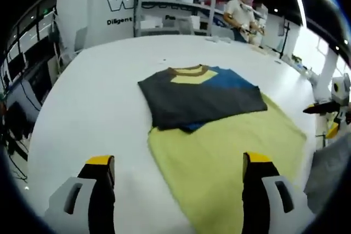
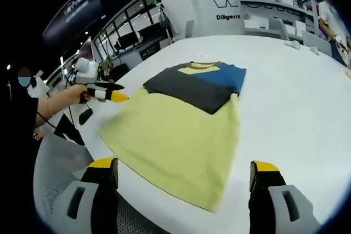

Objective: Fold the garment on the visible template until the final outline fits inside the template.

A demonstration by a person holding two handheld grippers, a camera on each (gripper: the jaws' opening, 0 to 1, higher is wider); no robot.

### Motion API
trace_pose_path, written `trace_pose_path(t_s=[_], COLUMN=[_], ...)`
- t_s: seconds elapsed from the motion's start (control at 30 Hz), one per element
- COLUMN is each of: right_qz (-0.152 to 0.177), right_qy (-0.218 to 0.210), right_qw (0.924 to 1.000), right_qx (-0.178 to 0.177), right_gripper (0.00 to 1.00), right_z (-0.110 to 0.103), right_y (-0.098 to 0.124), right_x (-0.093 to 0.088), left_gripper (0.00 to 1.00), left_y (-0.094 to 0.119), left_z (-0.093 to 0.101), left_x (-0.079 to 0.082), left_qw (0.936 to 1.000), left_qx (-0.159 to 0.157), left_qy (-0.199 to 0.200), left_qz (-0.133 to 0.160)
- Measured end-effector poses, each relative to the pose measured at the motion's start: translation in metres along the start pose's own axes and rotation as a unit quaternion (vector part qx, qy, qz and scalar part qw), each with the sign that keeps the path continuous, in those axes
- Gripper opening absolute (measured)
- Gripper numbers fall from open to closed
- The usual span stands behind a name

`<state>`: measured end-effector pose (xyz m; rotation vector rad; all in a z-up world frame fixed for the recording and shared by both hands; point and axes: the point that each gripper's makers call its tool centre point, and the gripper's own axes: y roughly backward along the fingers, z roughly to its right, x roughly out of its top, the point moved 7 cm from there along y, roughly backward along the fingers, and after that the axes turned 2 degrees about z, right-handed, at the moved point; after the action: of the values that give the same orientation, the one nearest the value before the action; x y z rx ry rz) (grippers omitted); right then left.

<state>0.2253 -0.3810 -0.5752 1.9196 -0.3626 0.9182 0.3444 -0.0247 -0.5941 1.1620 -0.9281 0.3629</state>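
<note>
Left gripper view: left tool (image 1: pixel 178 176) wide open, empty.

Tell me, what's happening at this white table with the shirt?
A person holds a two-jaw gripper in each hand over a white table. A folded shirt in dark grey, blue and yellow lies on the far part of a yellow-green template. Both the left gripper and right gripper are open, holding nothing.

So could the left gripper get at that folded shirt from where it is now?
Probably yes: the left gripper is open, and only bare yellow template lies between it and the shirt; nothing blocks the way.
</note>
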Motion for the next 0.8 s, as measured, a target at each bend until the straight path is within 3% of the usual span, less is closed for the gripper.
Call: trace_pose_path(t_s=[0.43,0.8], right_qz=[-0.007,-0.020], right_qy=[0.008,0.009], right_qw=[0.9999,0.9997], right_qx=[0.001,-0.006], right_gripper=[0.99,0.96], right_z=[-0.005,-0.001], right_y=[-0.001,-0.002], right_x=[-0.007,-0.019], left_gripper=[0.99,0.91], left_y=[0.034,0.051], left_z=[0.028,0.038], left_x=[-0.030,-0.055], left_qw=[0.9987,0.9975], left_qx=[-0.019,-0.022], left_qy=[-0.040,-0.004], left_qz=[-0.026,-0.066])
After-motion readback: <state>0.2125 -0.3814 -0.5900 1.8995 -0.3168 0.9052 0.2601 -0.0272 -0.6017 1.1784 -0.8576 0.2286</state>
